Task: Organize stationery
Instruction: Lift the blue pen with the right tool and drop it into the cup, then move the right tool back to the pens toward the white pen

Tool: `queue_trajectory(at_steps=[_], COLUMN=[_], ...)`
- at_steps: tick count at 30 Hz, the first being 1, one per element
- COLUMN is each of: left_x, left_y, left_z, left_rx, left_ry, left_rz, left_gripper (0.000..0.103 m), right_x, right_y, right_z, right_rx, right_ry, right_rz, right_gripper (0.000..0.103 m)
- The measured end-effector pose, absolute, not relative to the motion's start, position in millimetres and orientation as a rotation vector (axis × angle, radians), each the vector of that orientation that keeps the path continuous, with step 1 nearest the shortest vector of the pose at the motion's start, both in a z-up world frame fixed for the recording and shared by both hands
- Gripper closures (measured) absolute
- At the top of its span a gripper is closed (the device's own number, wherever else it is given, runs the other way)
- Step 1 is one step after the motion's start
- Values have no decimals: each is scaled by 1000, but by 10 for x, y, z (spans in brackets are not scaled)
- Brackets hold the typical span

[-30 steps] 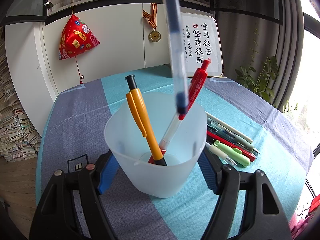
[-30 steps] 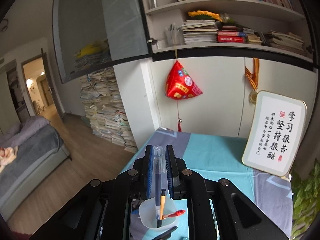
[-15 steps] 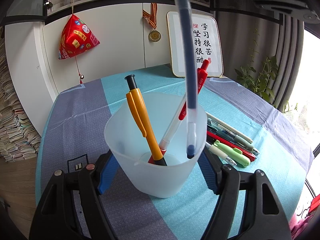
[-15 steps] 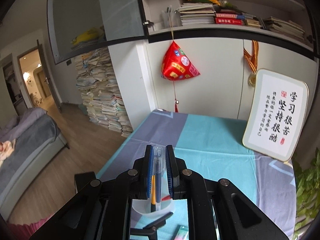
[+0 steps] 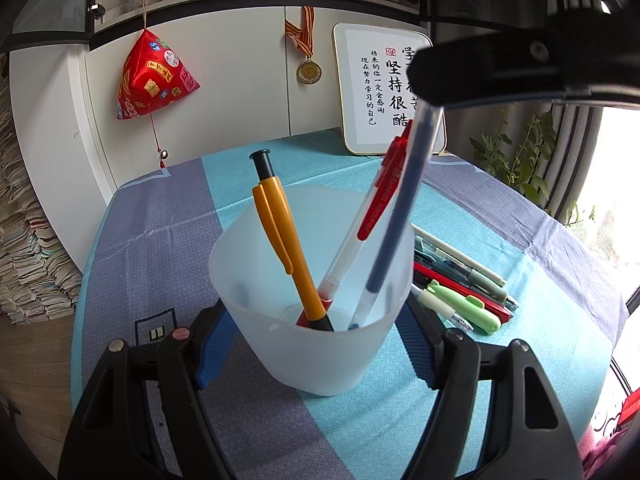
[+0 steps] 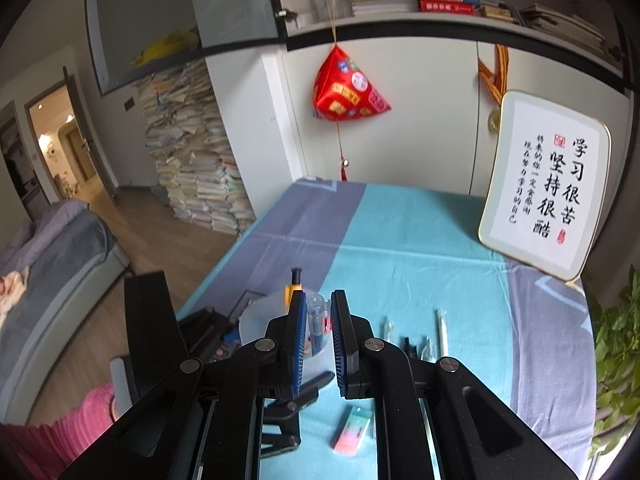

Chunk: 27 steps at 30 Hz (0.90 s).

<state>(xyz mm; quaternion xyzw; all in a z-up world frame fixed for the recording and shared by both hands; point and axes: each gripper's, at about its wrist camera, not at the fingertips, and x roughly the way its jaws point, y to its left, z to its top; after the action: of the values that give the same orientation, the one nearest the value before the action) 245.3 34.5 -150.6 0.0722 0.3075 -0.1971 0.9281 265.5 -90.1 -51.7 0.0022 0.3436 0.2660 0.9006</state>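
A translucent white cup (image 5: 320,360) stands on the tablecloth, and my left gripper (image 5: 316,354) is shut on it, a blue pad on each side. Inside lean an orange pen (image 5: 280,236) and a red-and-white pen (image 5: 376,216). My right gripper (image 6: 319,320) is shut on the upper end of a blue pen (image 6: 316,303). In the left wrist view that gripper (image 5: 500,68) hangs above the cup at the upper right. The blue pen (image 5: 400,208) slants down into the cup, its tip close to the floor. The cup (image 6: 260,320) sits just below the right gripper's fingers.
Several loose pens (image 5: 460,280) lie in a row on the cloth right of the cup. A pink and green eraser (image 6: 352,432) lies nearer. A framed calligraphy board (image 6: 548,184) stands at the table's far right. Potted plants (image 5: 516,156) are beyond the right edge.
My right gripper came down with the blue pen, whose tip went from above the cup's rim to deep inside. The left gripper and cup stayed still.
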Motion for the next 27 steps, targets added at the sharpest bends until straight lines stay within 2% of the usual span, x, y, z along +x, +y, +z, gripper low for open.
queue_trajectory(at_steps=[12,20,27], left_x=[2452,2453,2461], left_y=[346,335,336], left_z=[-1506,-1503,-1503], left_rx=[148,151,150], left_ry=[630,628,630], left_rz=[-404,-403,-402], left_gripper=[30,30,30], right_x=[2706,3305,3391], right_y=[-1326,-1576,-1506], right_z=[-429,-1346,-1648], right_rx=[57,15,-54], right_ry=[693,1018,1091], right_rz=[453,267,279], right_gripper=[89,89,89])
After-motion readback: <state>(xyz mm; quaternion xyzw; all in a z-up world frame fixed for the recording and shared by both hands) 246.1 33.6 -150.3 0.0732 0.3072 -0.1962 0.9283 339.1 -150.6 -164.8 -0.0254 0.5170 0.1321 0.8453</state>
